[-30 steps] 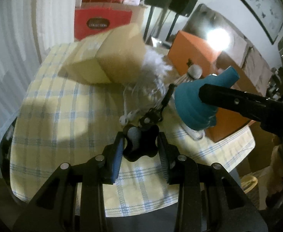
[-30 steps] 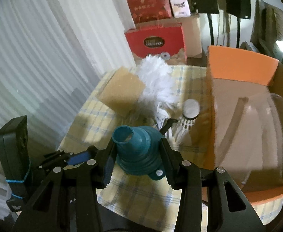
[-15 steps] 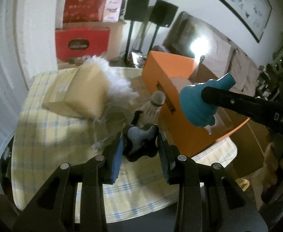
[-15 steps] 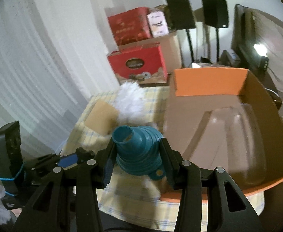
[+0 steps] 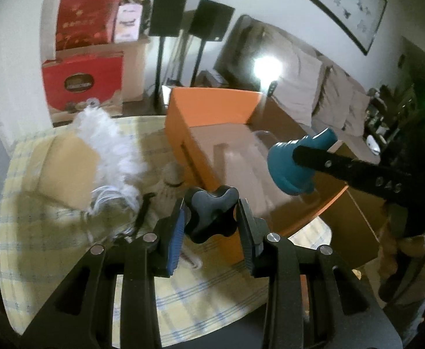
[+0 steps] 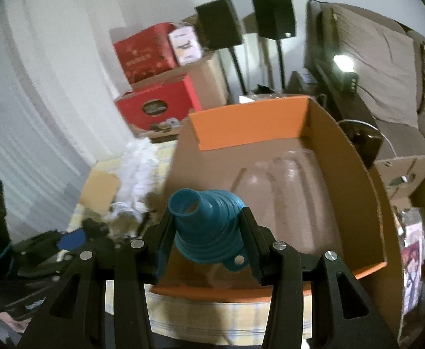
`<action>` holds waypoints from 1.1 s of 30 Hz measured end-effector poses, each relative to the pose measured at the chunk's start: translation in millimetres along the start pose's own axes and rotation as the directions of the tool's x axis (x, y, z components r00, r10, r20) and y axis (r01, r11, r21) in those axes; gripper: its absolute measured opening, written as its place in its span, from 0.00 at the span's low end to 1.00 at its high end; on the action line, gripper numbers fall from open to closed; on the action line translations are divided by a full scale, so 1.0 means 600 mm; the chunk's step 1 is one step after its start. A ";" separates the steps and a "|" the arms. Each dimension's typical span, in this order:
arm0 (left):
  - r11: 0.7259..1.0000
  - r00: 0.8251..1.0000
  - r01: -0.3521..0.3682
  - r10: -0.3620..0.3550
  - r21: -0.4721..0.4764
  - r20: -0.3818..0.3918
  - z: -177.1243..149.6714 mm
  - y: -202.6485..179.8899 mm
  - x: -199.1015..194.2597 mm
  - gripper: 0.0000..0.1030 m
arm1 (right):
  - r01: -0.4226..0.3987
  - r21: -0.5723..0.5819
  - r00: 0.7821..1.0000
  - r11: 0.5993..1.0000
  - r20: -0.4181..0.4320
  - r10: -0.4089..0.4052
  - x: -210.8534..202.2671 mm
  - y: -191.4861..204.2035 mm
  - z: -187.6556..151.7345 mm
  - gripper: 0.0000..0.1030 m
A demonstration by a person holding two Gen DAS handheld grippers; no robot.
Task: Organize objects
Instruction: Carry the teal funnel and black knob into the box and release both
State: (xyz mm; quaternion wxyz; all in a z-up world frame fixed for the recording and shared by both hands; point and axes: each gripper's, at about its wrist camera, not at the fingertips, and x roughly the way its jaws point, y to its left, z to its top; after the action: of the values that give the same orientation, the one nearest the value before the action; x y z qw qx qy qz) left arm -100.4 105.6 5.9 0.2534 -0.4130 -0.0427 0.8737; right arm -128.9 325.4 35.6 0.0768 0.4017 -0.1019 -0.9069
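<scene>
Shift since a second ago: both grippers are carried up off the checked tablecloth (image 5: 38, 250) and toward the orange box (image 6: 250, 122); a second ago the cloth filled the left wrist view, now the box interior does.
Funnel, change: the teal folding funnel (image 6: 209, 226) was over the cloth beside the feather duster (image 5: 107, 145); now it is held above the near edge of the box opening.
Knob, change: the black lobed knob (image 5: 211, 213) was low over the cloth; now it is raised in front of the box's near corner, not yet over the opening.
Right gripper (image 6: 208, 240): closed part-way on the funnel's ribbed body, spout pointing up and away; the grip is unchanged.
Left gripper (image 5: 209, 226): clamped on the knob, pads pressed to two opposite lobes.
Box contents: a clear plastic container (image 6: 288, 192) lies inside; the rest of the floor is seen as bare brown card.
Left on the table: the duster, a tan cardboard packet (image 5: 58, 168), and what seems to be a shuttlecock (image 5: 171, 177), blurred.
Step in hand: the funnel is judged to be about to be dropped into the box.
How to do it well: the funnel is best lowered further inside the wall and onto bare card beside the clear container before the fingers are released, since soft ribs may spring and roll.
Knob next: it is best brought over the rim only once the right arm is clear.
</scene>
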 end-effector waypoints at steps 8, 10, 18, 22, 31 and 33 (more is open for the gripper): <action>0.999 0.999 0.036 -0.036 0.021 -0.009 0.025 -0.041 0.022 0.31 | 0.083 0.037 0.996 0.996 -0.045 -0.081 0.027 -0.063 -0.007 0.43; 0.999 0.999 0.041 -0.041 0.027 -0.013 0.030 -0.049 0.028 0.31 | 0.095 0.044 0.994 0.994 -0.058 -0.093 0.037 -0.075 -0.008 0.44; 0.998 0.997 0.053 -0.051 0.029 -0.050 0.046 -0.070 0.065 0.31 | 0.115 0.064 0.989 0.991 -0.099 -0.108 0.074 -0.107 -0.017 0.44; 0.998 0.995 0.057 -0.054 0.033 -0.079 0.054 -0.080 0.087 0.31 | 0.126 0.076 0.987 0.989 -0.112 -0.117 0.086 -0.117 -0.020 0.44; 0.992 0.988 0.079 -0.064 0.101 -0.143 0.050 -0.131 0.126 0.31 | 0.140 0.103 0.985 0.985 -0.116 -0.128 0.085 -0.139 -0.020 0.49; 0.990 0.985 0.080 -0.061 0.119 -0.161 0.046 -0.141 0.136 0.31 | 0.142 0.113 0.986 0.983 -0.108 -0.130 0.080 -0.142 -0.020 0.52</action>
State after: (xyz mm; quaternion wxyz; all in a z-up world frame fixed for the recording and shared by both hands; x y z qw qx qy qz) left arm -129.6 221.9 -9.4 0.3122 -0.4619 0.0174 0.8300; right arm -156.9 395.9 -27.7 -0.0047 0.4568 -0.1245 -0.8808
